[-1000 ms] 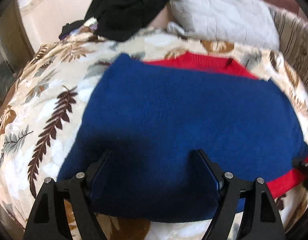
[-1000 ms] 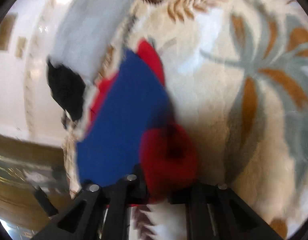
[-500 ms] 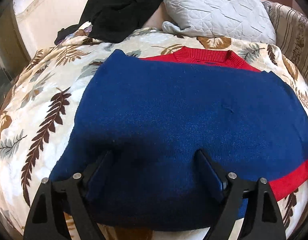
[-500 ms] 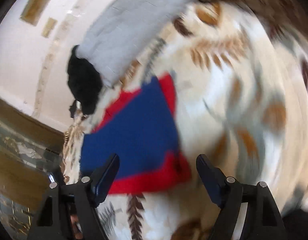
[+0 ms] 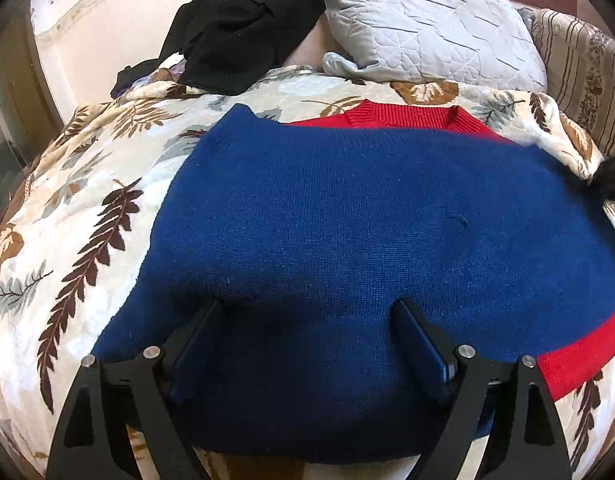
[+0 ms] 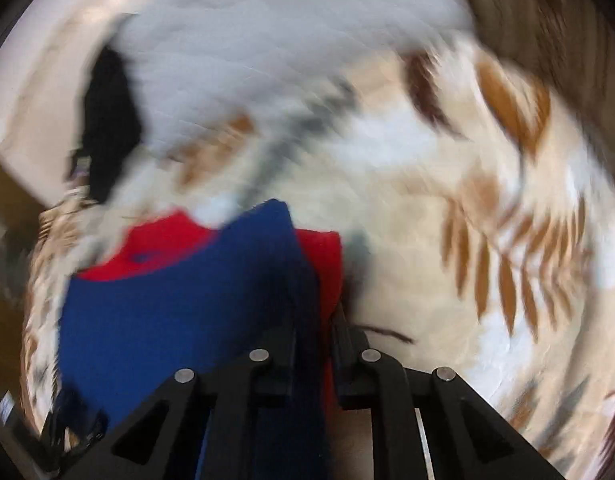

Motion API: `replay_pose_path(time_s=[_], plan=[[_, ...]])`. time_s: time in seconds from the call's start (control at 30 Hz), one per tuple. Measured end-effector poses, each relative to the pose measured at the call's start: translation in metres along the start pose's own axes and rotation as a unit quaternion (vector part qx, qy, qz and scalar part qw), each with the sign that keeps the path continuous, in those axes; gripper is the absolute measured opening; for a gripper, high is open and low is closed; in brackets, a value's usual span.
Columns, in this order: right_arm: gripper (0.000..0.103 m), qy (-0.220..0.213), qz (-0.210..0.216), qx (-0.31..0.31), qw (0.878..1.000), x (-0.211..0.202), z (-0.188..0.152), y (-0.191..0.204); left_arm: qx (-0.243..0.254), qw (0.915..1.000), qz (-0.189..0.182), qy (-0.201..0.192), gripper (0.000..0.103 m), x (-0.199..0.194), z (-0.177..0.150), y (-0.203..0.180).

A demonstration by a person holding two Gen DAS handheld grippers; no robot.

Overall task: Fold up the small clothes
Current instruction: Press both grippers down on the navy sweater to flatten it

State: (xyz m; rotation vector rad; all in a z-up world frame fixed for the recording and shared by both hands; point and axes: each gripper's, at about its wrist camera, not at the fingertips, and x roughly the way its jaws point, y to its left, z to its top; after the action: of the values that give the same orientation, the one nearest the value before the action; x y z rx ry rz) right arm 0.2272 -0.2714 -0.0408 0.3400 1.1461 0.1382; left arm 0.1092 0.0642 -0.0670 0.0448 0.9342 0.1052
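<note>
Left wrist view showed the blue and red sweater (image 5: 367, 232) flat on the leaf-print blanket (image 5: 79, 248), the left gripper (image 5: 307, 344) spread apart above its near hem, while the right gripper (image 6: 315, 320) was closing on its right edge, presumably to fold it.

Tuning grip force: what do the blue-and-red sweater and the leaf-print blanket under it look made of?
Blue-and-red sweater: knitted yarn, matte, likely wool or acrylic; fine stitch rows and a ribbed red collar show. Leaf-print blanket: plush fleece, probably synthetic; its soft fuzzy pile has a slight sheen. Fibre content cannot be told.
</note>
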Motion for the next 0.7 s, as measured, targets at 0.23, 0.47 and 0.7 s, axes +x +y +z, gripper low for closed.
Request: replay_pose_path(time_s=[0.23,0.47,0.7], plan=[[0.055,-0.08,0.008,0.022,0.996,-0.061,-0.022,0.006,-0.003,1.0,-0.002,0.0,0.089,0.0,0.0,0.002],[0.072,-0.069,0.134,-0.017,0.988,-0.093,-0.079,0.058,-0.065,0.9953,-0.065,-0.032,0.088,-0.044,0.005,0.03],[0.072,-0.027,0.123,0.017,0.992,-0.05,-0.109,0.031,-0.072,0.9964,-0.034,0.029,0.065,-0.023,-0.017,0.067]])
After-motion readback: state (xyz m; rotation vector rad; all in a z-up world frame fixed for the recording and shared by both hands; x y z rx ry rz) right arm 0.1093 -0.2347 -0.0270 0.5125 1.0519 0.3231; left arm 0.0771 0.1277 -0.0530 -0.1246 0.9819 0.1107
